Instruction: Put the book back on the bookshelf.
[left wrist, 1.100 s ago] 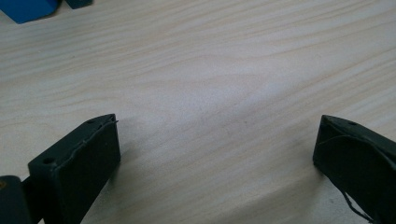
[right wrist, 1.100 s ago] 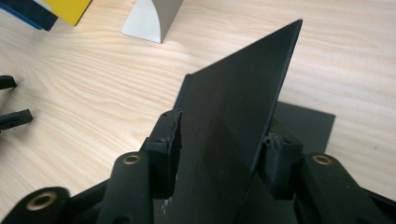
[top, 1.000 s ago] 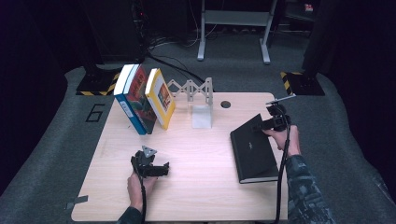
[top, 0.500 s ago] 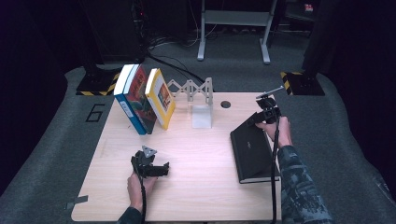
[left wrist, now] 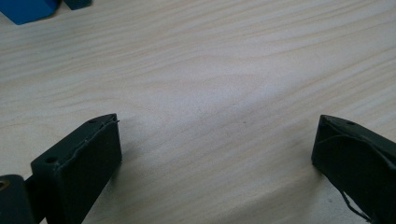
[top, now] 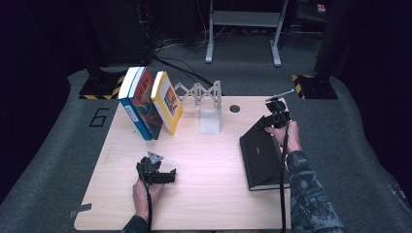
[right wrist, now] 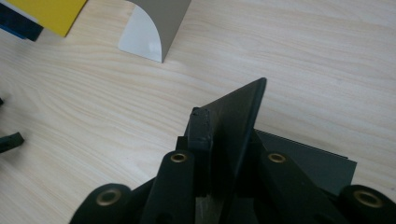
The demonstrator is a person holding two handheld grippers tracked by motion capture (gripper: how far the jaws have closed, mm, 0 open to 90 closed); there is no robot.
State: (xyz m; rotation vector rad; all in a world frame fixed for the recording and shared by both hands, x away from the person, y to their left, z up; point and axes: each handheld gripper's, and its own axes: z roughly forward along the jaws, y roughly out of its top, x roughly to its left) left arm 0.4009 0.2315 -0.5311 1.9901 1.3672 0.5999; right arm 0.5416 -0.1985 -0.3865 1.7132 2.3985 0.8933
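The black book [top: 262, 155] lies flat on the right part of the wooden surface [top: 209, 194], spine toward the centre. Its front cover [right wrist: 233, 126] is raised at the far corner and tilts up off the pages below. The right claw [top: 270, 120] is clamped on that corner: in the right gripper view, the thin black board passes between the two jaws, which have just been closing and now press on it from both sides. The right hand [top: 287, 137] rests over the far right edge of the book, and the claw's cable [top: 283, 184] trails back along the sleeve.

Just beyond the book, near the far edge of the surface, stands a white bookend [top: 210, 121] with a grey zigzag rack [top: 197, 92] behind it. A round hole [top: 235, 108] in the surface lies between the bookend and the right claw.

Left of the bookend, three upright books lean to the left against one another: a yellow book [top: 167, 102], a red book [top: 145, 102] and a blue book [top: 132, 109].

The left claw [top: 167, 175] sits low over the near left part of the surface, well apart from the black book. Its jaws stand wide apart with only bare wood between them. The left hand [top: 143, 194] holds it from the near side.
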